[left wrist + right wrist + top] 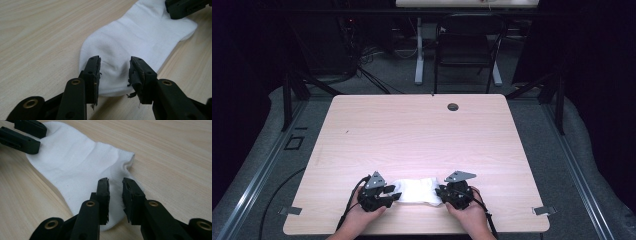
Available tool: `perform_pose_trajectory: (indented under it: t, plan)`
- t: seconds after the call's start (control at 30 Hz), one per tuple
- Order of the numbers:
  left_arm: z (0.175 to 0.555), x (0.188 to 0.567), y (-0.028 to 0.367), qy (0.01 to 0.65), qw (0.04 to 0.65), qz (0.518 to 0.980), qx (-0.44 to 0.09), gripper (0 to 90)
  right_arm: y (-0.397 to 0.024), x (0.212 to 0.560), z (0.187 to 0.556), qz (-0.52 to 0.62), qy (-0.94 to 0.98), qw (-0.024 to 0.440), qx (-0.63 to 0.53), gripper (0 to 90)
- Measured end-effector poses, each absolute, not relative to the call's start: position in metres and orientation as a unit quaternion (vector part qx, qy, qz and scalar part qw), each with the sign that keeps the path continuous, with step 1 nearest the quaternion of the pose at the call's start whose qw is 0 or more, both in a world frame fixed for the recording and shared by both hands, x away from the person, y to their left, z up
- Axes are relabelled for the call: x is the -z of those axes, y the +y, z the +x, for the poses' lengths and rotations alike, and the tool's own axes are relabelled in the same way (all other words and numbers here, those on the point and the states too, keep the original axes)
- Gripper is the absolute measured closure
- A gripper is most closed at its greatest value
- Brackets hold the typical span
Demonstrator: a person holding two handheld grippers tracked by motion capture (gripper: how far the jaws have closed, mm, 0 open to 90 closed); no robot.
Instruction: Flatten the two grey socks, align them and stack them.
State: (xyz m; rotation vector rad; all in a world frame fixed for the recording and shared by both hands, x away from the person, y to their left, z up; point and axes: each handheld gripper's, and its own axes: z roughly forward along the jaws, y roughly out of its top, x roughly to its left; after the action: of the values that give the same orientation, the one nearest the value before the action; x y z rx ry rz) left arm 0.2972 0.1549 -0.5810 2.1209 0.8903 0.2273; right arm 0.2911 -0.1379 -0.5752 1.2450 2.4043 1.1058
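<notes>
A white sock (417, 190) lies flat on the wooden table (412, 130) near its front edge, between my two grippers. My left gripper (393, 192) is at the sock's left end. In the left gripper view the sock (140, 37) runs away from that gripper (115, 71), whose jaws straddle its rounded end with a clear gap. My right gripper (439, 192) is at the sock's right end. In the right gripper view its jaws (115, 192) stand a narrow gap apart over the sock (75, 162), and the fabric under them looks flat. Each gripper view shows the other gripper at the far end of the sock.
A round cable hole (453, 106) sits near the table's far edge. Beyond the table stand a black chair (467, 45) and a white desk leg (419, 55). Cables trail from both grippers over the front edge.
</notes>
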Motion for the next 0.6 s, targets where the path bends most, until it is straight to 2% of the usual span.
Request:
perform_pose_trajectory:
  t: [0.6]
  plan:
    - [0.314,0.582,0.154,0.368,0.409,0.830,-0.093,60.3,-0.139,0.575,0.310,0.446,0.805,0.097,-0.380,75.3]
